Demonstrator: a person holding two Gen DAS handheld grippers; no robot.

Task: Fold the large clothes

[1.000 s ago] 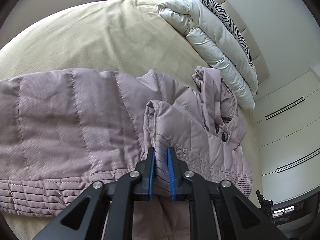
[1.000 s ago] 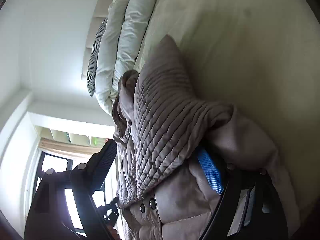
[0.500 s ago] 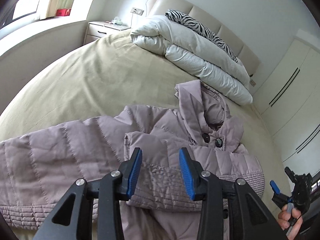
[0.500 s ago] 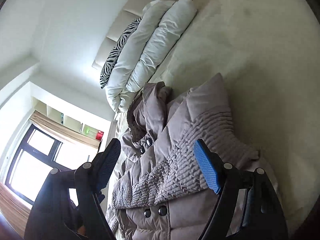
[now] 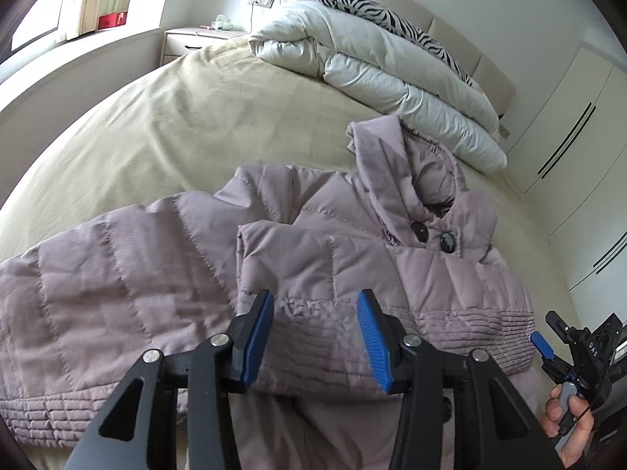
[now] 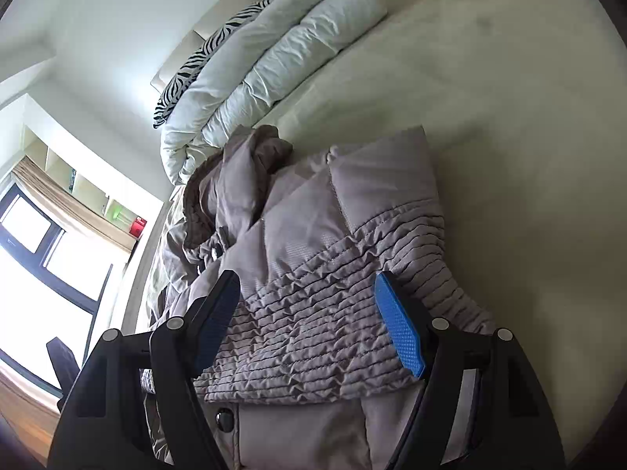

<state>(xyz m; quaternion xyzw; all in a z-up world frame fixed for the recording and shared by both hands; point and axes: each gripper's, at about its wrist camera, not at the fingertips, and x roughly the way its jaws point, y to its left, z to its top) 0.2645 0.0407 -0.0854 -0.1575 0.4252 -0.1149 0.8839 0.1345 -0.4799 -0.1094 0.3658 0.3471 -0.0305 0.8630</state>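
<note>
A mauve quilted puffer jacket [image 5: 352, 258] lies on the beige bed [image 5: 164, 125], its ribbed hem folded up over the chest below the buttoned collar. One sleeve [image 5: 98, 282] stretches out to the left. My left gripper [image 5: 315, 337] is open and empty just above the folded hem. My right gripper [image 6: 309, 321] is open and empty over the ribbed hem [image 6: 325, 313] of the jacket [image 6: 352, 203]. The right gripper also shows at the lower right of the left wrist view [image 5: 548, 337].
A folded white duvet [image 5: 376, 70] and a zebra pillow [image 5: 384, 11] lie at the headboard. A nightstand [image 5: 192, 39] stands at the far left corner. Wardrobe doors [image 5: 580, 125] line the right wall. A window [image 6: 35, 274] is beyond the bed.
Both grippers opened and let go of the jacket hem, then drew back. The folded hem now rests on the chest of the jacket.
</note>
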